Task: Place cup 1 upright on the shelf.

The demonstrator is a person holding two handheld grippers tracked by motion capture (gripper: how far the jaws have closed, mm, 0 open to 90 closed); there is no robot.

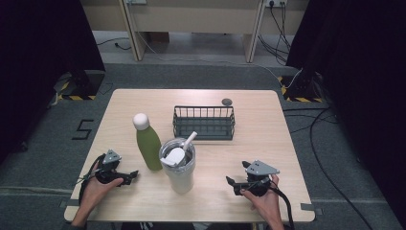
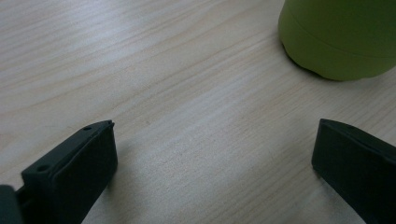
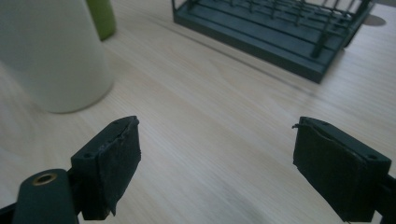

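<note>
A green bottle (image 1: 147, 143) with a white cap stands upright left of centre on the wooden table (image 1: 268, 139). Its base (image 2: 341, 37) is at the upper right of the left gripper view. Right beside it stands a pale tumbler (image 1: 178, 167) with a lid and a straw, which is at the upper left (image 3: 51, 56) of the right gripper view. My left gripper (image 1: 131, 176) lies low on the table left of the bottle, open and empty (image 2: 212, 154). My right gripper (image 1: 231, 186) rests right of the tumbler, open and empty (image 3: 215, 149), pointing towards it.
A dark wire basket (image 1: 204, 122) sits behind the tumbler, also seen as the basket (image 3: 280, 32) ahead of the right gripper. A small dark round disc (image 1: 227, 101) lies behind it near the far edge. Bare wood stretches along the table's right side.
</note>
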